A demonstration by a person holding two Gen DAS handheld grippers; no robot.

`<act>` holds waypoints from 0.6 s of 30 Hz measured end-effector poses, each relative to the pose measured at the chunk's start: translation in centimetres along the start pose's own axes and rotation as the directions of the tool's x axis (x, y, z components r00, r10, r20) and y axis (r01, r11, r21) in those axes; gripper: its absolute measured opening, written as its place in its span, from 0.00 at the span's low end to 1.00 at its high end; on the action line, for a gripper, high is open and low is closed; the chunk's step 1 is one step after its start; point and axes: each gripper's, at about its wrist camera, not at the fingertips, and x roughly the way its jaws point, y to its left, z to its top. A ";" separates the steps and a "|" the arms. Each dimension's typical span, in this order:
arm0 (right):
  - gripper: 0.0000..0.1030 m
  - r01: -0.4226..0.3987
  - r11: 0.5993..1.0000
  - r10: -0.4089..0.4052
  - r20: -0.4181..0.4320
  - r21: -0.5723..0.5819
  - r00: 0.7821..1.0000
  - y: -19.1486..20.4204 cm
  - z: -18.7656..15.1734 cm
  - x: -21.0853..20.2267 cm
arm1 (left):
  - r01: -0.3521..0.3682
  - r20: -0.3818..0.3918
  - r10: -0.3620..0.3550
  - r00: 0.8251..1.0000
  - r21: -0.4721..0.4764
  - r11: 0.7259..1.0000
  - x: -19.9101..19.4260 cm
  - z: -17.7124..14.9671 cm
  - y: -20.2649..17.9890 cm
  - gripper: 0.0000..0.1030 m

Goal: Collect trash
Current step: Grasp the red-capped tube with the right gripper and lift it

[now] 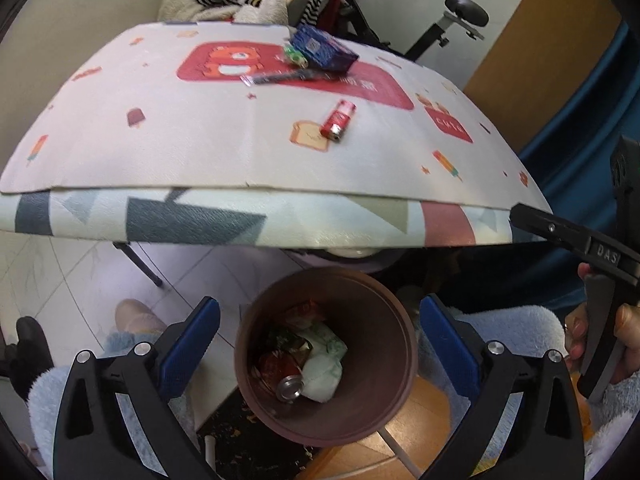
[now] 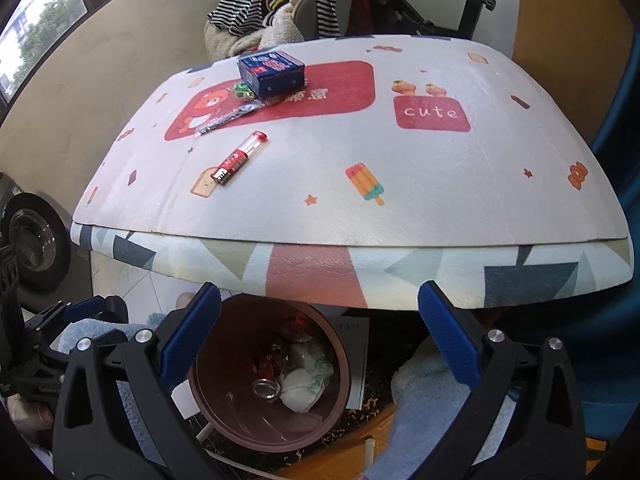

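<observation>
While your claws hang over the bin (image 1: pixel 326 354), both gape empty.
Left claw (image 1: pixel 320 344), right claw (image 2: pixel 320 336): can (image 1: pixel 290 387) below; battery (image 1: pixel 338 121) on table (image 1: pixel 160 152) ahead.

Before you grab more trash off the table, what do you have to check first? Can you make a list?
1. Left gripper empty and open: ok, nothing between the blue pads.
2. Right gripper empty and open: ok.
3. Brown bin upright below the table edge: ok, with room left above the can and wrappers.
4. Trash left on the table: not ok, red tube, blue box, green wrapper and a long dark wrapper remain.
5. Nearest piece unobstructed: ok, the red tube lies alone.
6. Whether the blue box is empty: cannot tell.
</observation>
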 end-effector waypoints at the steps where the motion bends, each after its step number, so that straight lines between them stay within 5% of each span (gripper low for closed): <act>1: 0.94 -0.008 1.000 0.008 0.003 0.001 1.000 0.0 0.0 0.1 | -0.006 0.017 0.006 1.000 -0.001 1.000 -0.2 0.2 0.2 0.95; 11: 0.95 -0.038 0.999 0.038 -0.010 -0.035 0.999 1.5 2.1 2.1 | -0.094 0.162 0.102 0.982 -0.052 0.994 -2.8 4.6 4.8 0.95; 18: 0.94 0.016 0.995 -0.019 -0.030 -0.100 0.999 3.5 5.2 5.0 | -0.115 0.190 0.131 0.973 -0.097 0.989 -3.3 7.7 8.7 0.95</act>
